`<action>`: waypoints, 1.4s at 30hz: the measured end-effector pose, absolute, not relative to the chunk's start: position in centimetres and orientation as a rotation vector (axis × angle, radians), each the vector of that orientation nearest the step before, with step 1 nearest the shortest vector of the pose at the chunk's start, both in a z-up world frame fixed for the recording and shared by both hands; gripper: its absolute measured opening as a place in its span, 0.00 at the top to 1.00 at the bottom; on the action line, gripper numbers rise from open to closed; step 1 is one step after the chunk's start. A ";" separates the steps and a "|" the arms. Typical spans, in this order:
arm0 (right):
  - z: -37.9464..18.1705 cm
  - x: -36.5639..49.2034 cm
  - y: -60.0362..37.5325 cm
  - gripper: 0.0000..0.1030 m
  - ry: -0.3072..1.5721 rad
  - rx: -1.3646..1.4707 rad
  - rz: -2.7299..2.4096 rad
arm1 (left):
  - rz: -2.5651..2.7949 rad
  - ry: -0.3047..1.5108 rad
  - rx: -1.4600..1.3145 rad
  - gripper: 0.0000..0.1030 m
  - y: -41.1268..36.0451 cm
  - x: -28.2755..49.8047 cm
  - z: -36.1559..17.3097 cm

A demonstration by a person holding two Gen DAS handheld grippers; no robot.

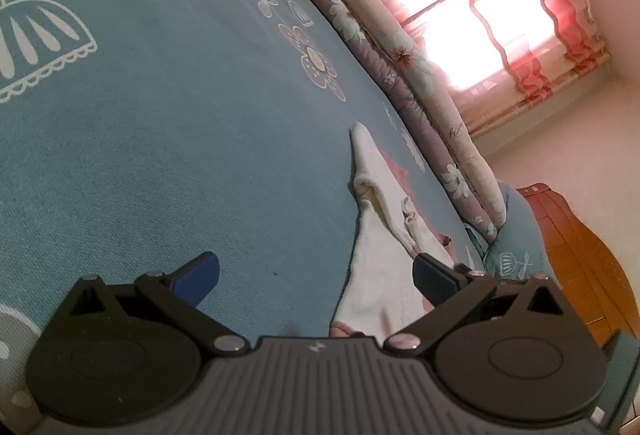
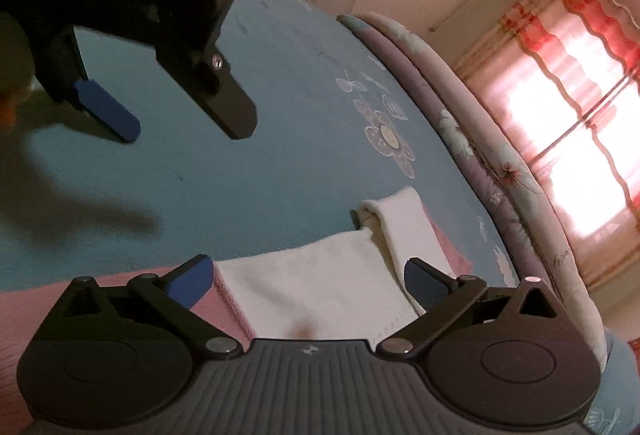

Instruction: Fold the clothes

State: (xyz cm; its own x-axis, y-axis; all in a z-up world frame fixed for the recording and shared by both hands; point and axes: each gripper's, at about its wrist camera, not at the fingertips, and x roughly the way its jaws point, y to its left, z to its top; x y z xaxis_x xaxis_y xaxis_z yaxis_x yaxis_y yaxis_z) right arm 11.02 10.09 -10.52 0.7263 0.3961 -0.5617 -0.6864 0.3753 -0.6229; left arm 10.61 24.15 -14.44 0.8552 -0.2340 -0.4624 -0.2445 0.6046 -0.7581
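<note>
Between folds: both grippers' fingers spread wide, holding nothing. White-and-pink garment (image 2: 320, 287) lies partly folded on bed (image 2: 240, 175), just under right gripper (image 2: 308, 283), left gripper (image 2: 176, 115) well beyond. Next, probably: grasp an edge.

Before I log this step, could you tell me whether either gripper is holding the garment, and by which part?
Nothing is held. The left gripper and right gripper both stand open above the white and pink garment on the bed.
</note>
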 end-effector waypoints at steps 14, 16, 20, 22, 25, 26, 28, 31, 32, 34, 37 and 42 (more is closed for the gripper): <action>-9.8 4.4 8.8 0.00 0.520 -0.918 0.824 | -0.015 0.573 -0.916 0.01 23.8 10.7 -14.3; -9.2 4.2 8.4 0.00 0.499 -0.896 0.788 | -0.015 0.573 -0.918 0.01 23.9 10.7 -14.3; -9.9 4.0 7.7 0.00 0.547 -0.867 0.736 | -0.023 0.574 -0.918 0.01 23.8 10.7 -14.2; -10.6 3.4 7.6 0.00 0.563 -0.854 0.739 | -0.032 0.578 -0.912 0.01 23.6 10.8 -14.2; -10.2 2.5 7.1 0.00 0.559 -0.805 0.736 | -0.046 0.586 -0.890 0.01 23.2 10.9 -13.9; -9.8 2.4 6.7 0.00 0.572 -0.772 0.740 | -0.049 0.588 -0.880 0.01 23.0 10.9 -13.8; -9.3 2.4 5.1 0.00 0.598 -0.723 0.696 | -0.069 0.592 -0.864 0.01 22.5 11.0 -13.5; -8.6 2.6 1.7 0.00 0.603 -0.687 0.567 | -0.127 0.590 -0.846 0.01 21.4 11.2 -13.0; -8.4 2.8 0.2 0.00 0.615 -0.649 0.519 | -0.151 0.590 -0.836 0.01 20.9 11.3 -12.7; -7.8 3.3 -2.8 0.00 0.637 -0.573 0.423 | -0.208 0.599 -0.812 0.01 19.4 11.6 -12.4; -6.7 4.4 -8.0 0.00 0.659 -0.402 0.292 | -0.284 0.631 -0.783 0.01 17.1 12.2 -12.1; -8.0 7.6 -15.6 0.00 0.726 -0.162 0.145 | -0.344 0.672 -0.699 0.01 13.0 12.8 -11.8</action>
State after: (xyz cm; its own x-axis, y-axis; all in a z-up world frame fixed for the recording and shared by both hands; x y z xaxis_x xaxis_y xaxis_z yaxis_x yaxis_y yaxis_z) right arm 7.60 -15.61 -7.97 0.7389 0.0755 -0.6696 -0.1873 0.9775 -0.0965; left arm 12.75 12.98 -11.80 0.7391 -0.5014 -0.4498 0.0712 0.7222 -0.6880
